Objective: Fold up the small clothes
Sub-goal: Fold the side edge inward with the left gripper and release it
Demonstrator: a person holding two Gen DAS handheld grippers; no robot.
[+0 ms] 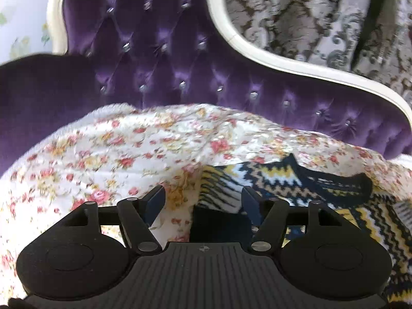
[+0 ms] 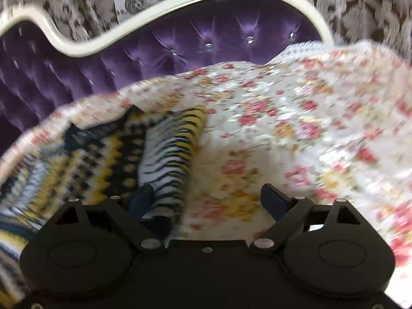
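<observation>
Headboard: purple tufted velvet [image 1: 164, 59] with small shiny buttons and a curved white frame [image 1: 283, 61]; it fills the upper part of both views.
Curtain: a grey and brown patterned curtain [image 1: 309, 13] hangs behind the headboard.
Bed: a white quilt [image 1: 116, 149] with red and yellow flowers covers it; it is rumpled and rises toward the headboard.
Sweater: a small knit sweater [image 1: 296, 182] in navy, yellow, white and tan zigzags lies on the quilt, at the right of the left wrist view and the left of the right wrist view [image 2: 103, 154]. A striped sleeve or edge is folded over its patterned body.
Left tongs: the left tongs [image 1: 203, 198] hang just above the sweater's striped edge, jaws apart, nothing pressed between them.
Right tongs: the right tongs [image 2: 208, 198] stand wide apart over the quilt; the left finger [image 2: 141, 198] is at the striped fold, though whether it touches is unclear. The view is blurred.
</observation>
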